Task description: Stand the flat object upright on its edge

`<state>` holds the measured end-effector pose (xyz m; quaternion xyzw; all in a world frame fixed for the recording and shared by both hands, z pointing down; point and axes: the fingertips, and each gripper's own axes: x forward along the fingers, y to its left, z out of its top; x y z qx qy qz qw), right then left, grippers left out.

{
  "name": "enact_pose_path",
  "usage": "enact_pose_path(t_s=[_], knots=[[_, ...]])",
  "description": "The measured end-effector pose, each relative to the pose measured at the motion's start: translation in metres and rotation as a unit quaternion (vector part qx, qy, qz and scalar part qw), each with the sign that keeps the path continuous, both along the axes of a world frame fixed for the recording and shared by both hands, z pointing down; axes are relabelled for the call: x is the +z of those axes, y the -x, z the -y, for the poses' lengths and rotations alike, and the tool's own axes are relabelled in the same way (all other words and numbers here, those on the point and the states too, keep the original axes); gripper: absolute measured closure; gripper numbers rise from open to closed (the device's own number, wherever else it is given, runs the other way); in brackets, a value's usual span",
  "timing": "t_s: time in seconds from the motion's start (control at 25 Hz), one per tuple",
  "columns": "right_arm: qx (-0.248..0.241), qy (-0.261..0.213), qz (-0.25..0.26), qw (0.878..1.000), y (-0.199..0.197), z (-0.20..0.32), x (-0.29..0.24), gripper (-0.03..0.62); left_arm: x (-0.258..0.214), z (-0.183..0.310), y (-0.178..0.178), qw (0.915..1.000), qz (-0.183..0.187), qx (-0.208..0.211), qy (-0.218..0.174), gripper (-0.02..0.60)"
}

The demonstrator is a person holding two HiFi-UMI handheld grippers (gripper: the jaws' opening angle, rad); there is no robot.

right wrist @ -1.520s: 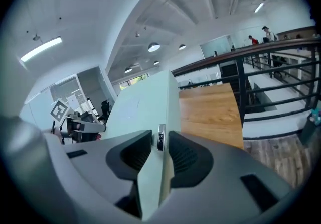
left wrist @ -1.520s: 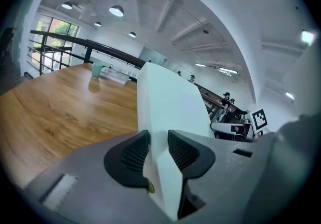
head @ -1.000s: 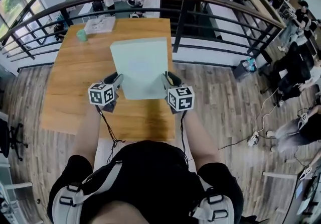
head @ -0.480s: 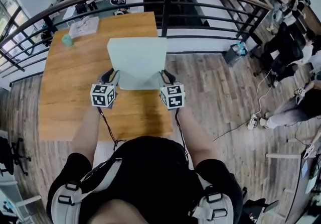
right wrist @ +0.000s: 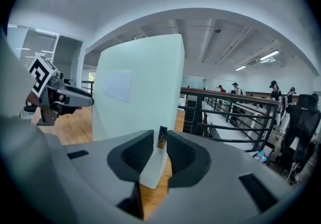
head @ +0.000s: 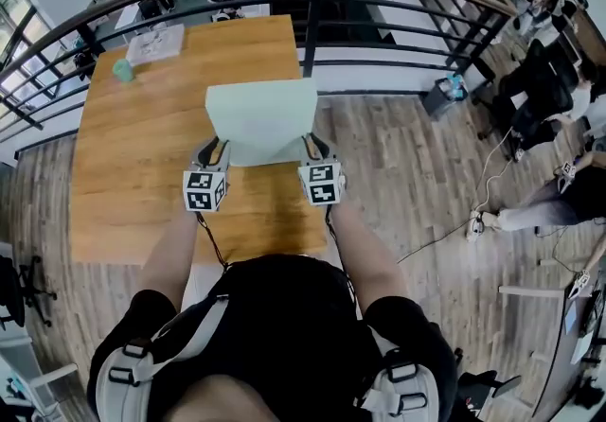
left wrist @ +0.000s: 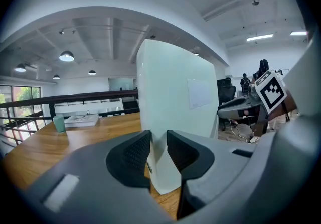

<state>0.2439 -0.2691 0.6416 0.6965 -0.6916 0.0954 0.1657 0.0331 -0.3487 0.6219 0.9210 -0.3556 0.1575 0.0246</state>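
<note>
A pale green flat case (head: 260, 117) stands tilted up over the wooden table (head: 133, 155), its near bottom edge held at both corners. My left gripper (head: 220, 148) holds the left corner and my right gripper (head: 311, 144) the right one. In the left gripper view the case (left wrist: 173, 92) rises steeply from between the left gripper's (left wrist: 158, 150) dark pads. In the right gripper view the case (right wrist: 140, 87) and its small dark clasp (right wrist: 162, 136) sit between the right gripper's (right wrist: 160, 150) pads. Both pairs of jaws are closing on the case's edge.
A green cup (head: 123, 70) and a stack of papers (head: 156, 43) sit at the table's far left. A dark railing (head: 379, 8) runs just beyond the table's far edge. The table's right edge (head: 317, 221) is close to my right gripper. Wooden floor surrounds the table.
The case has tipped up steeper, so it looks shorter from above. Both grippers stayed on its near corners and drew slightly closer together.
</note>
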Motion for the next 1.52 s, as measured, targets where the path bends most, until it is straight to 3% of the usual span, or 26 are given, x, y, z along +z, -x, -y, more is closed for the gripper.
enact_pose_path(t_s=[0.52, 0.88, 1.08, 1.32, 1.52], knots=[[-0.017, 0.014, -0.012, 1.000, 0.001, 0.007, 0.006, 0.510, 0.006, 0.000, 0.005, 0.9999, 0.000, 0.000, 0.011, 0.476], [-0.016, 0.022, 0.013, 1.000, -0.001, 0.003, 0.001, 0.508, -0.003, 0.000, 0.005, 0.9998, -0.003, -0.014, 0.015, 0.476], [-0.010, -0.010, 0.029, 0.999, -0.002, -0.003, -0.020, 0.508, -0.017, -0.003, 0.013, 0.9994, -0.017, -0.029, 0.004, 0.476], [0.006, -0.084, 0.058, 0.995, -0.005, -0.024, -0.073, 0.516, -0.049, -0.012, 0.033, 0.9967, -0.041, -0.067, -0.019, 0.477], [0.010, -0.154, 0.063, 0.986, 0.003, -0.040, -0.123, 0.588, -0.085, -0.026, 0.053, 0.9922, -0.060, -0.096, -0.051, 0.577]])
